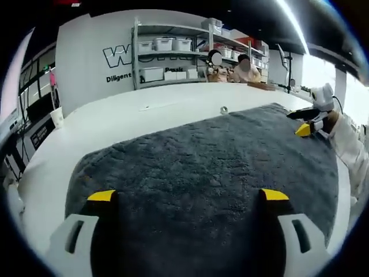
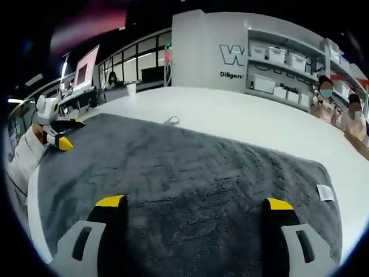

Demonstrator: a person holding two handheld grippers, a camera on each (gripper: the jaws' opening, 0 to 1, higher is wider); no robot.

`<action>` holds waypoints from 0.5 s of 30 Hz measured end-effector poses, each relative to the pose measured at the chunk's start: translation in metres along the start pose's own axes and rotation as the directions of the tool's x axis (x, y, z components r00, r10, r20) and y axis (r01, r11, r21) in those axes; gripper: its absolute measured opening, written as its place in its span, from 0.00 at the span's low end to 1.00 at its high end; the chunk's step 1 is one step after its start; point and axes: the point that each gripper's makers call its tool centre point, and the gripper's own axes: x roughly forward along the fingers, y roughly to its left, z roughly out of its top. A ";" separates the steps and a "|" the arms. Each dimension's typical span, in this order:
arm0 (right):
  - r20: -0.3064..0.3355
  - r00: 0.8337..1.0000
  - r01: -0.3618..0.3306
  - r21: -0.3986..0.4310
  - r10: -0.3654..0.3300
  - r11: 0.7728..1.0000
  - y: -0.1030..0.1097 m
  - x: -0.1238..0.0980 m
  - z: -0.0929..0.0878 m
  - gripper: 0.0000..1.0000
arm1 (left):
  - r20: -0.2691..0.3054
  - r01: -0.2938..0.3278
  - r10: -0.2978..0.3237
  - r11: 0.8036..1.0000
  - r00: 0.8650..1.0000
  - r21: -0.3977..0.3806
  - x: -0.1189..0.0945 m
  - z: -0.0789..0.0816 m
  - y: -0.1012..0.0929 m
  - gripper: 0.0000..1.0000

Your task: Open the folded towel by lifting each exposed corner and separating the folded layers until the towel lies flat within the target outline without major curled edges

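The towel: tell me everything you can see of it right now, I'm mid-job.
The towel is dark grey, thick and looped like terry cloth, and lies spread open and mostly flat on the white table. A small white label sits at one edge. No major curls show. The left gripper and right gripper hang open above it at opposite ends. I cannot tell whether either touches it.

- Towel (image 1: pixel 207 173): near edge hidden behind the jaws and cut by the frame bottom in both views.
- White tag (image 2: pixel 325 192) on towel: print too small to read.
- Wall lettering (image 1: pixel 118 56): cut off by the shelf (image 1: pixel 167 52).
- Bin contents on shelf: cannot tell.
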 end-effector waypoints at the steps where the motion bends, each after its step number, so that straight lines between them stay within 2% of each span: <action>1: 0.001 1.000 -0.001 -0.001 0.001 1.000 0.000 0.000 0.000 0.97 | 0.001 0.001 -0.001 1.000 1.000 0.001 0.000 0.000 0.000 0.99; 15: 0.015 1.000 -0.001 0.001 0.001 1.000 0.003 -0.004 -0.001 0.97 | 0.034 0.002 -0.002 1.000 0.999 -0.004 -0.003 -0.002 0.003 0.99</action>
